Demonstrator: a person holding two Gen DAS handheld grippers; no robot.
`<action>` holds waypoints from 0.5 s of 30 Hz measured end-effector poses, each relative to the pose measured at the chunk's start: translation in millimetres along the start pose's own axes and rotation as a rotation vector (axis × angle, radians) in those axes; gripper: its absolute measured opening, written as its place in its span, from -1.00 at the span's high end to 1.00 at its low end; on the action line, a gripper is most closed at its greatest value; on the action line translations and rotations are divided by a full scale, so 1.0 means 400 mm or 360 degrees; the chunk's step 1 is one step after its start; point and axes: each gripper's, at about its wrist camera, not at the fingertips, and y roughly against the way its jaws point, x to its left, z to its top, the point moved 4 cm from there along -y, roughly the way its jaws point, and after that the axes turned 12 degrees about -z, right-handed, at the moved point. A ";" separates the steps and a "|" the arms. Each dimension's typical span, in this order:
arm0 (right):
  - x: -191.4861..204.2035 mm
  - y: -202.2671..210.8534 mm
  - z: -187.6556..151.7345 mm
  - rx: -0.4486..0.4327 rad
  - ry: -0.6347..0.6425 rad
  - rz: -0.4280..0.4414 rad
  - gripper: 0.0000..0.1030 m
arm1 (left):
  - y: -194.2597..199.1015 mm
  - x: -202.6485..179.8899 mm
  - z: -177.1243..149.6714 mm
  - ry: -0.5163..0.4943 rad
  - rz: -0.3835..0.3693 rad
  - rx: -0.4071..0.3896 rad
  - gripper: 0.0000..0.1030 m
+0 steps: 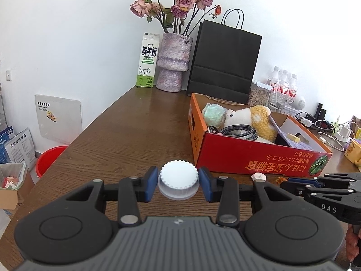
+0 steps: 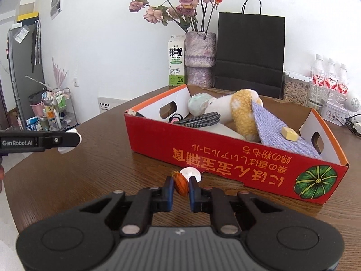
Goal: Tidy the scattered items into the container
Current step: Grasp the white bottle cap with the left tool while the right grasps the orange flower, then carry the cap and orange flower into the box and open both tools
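My left gripper (image 1: 178,181) has its fingers (image 1: 150,184) clamped on either side of a white ribbed jar cap (image 1: 178,178), which I judge to be lifted just off the tabletop (image 1: 126,135) and not yet over the box. To its right, my right gripper (image 2: 181,186) pinches a small orange-brown seed-like thing (image 2: 181,184) close to the wood, right in front of the red cardboard box (image 2: 225,164). A little white piece (image 2: 190,173) lies on the tabletop just beyond it, touching or nearly touching the box wall.

Most of the tidying looks done: the box already holds a mint-green ball (image 2: 198,103), a plush toy (image 2: 239,113), a coiled braided cable (image 2: 200,118), a purple cloth (image 2: 277,131) and a pale yellow block (image 2: 289,133). What I reckon remains are the cap, the seed-like thing and the white piece.

As for writing, the milk carton (image 1: 149,61) reads "FRESH MILK" under large Chinese characters. The box front carries upside-down orange Japanese text beside a green pumpkin drawing. In the right wrist view my left tool shows "GenRobot.AI"; the left wrist view shows "DAS" on my right one.
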 end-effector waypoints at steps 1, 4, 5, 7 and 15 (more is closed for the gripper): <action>-0.006 0.007 0.008 -0.0018 -0.0007 -0.0002 0.76 | -0.002 -0.006 0.004 -0.0001 -0.0006 -0.0005 0.20; -0.021 0.023 0.030 -0.0066 -0.0024 -0.0012 0.76 | -0.009 -0.030 0.018 -0.0017 -0.0034 -0.0025 0.20; -0.026 0.027 0.037 -0.0082 -0.0029 -0.0018 0.76 | -0.012 -0.040 0.026 -0.0023 -0.0045 -0.0034 0.20; -0.038 0.034 0.051 -0.0113 -0.0043 -0.0029 0.76 | -0.020 -0.060 0.040 -0.0036 -0.0066 -0.0051 0.20; -0.090 0.041 0.099 -0.0208 -0.0108 -0.0067 0.76 | -0.068 -0.148 0.100 -0.0099 -0.0145 -0.0116 0.20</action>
